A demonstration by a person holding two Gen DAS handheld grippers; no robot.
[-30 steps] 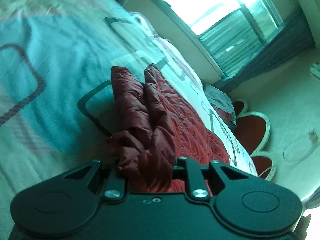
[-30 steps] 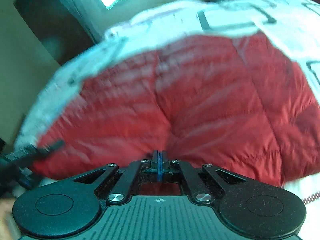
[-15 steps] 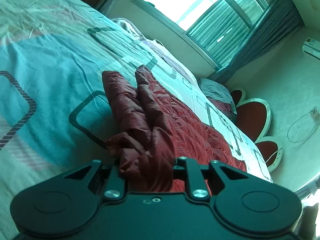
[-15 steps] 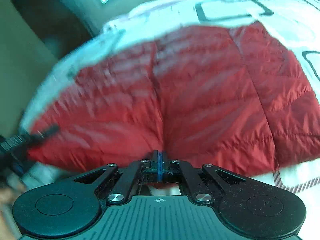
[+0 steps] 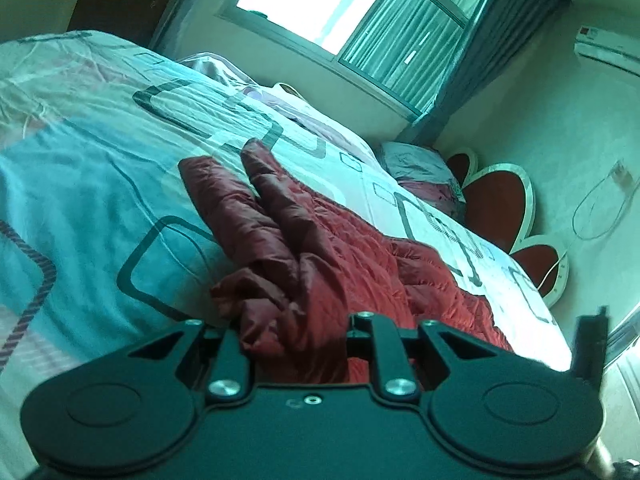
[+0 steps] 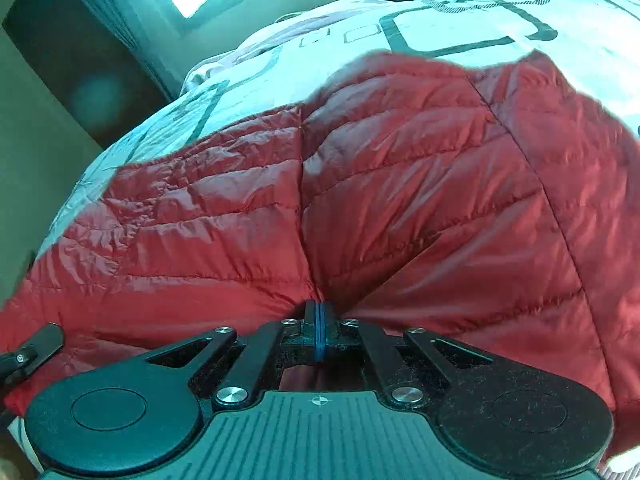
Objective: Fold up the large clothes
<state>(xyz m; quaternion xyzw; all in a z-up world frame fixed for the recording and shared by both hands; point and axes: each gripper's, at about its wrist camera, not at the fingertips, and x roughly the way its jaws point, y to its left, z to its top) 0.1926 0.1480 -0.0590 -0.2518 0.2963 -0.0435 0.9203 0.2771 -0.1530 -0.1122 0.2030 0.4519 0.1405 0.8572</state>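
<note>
A red quilted puffer jacket (image 5: 360, 264) lies across the bed. In the left wrist view a bunched fold of it rises into my left gripper (image 5: 296, 344), which is shut on that fabric; the cloth hides the fingertips. Two sleeve-like strips (image 5: 224, 196) stretch away over the bed cover. In the right wrist view the jacket (image 6: 420, 184) fills the middle, its seams puckering toward my right gripper (image 6: 320, 320). The blue pads are pressed together on a pinch of the jacket's edge. A black part of the other gripper (image 6: 28, 348) shows at the left edge.
The bed cover (image 5: 80, 184) is teal and white with dark rounded squares. A pillow (image 5: 416, 164) and a red heart-shaped headboard (image 5: 496, 204) lie at the far end. A curtained window (image 5: 360, 20) is behind the bed. A wall (image 6: 36, 152) stands left of the bed.
The left view has rolled and lifted, showing more of the room, with the bunched fabric still in the jaws. The right gripper has slid sideways along the jacket, still pinching it.
</note>
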